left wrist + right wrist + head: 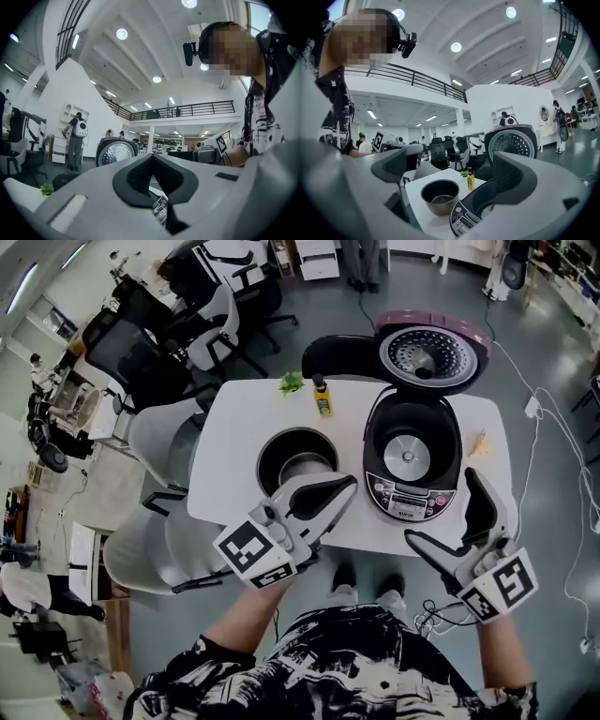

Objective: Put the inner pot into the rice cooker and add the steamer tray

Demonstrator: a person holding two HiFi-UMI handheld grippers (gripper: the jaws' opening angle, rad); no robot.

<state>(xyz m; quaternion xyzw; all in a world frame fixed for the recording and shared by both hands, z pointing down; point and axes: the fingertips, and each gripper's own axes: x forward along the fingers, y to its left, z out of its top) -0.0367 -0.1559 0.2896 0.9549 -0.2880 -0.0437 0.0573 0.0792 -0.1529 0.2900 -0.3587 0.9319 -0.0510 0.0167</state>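
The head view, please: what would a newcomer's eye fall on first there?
The rice cooker stands at the right of the white table, its purple lid thrown open and its well empty. Just left of it stands the dark inner pot, not yet inside. Nearest the camera, the left gripper is shut and the right gripper gapes open, both empty.

The white counter [234,427] stands on a grey floor [422,282]. Grey chairs [155,432] sit just beside the counter's left edge, and black office chairs [127,357] stand beyond them. Round ceiling lights [122,33] glow overhead.
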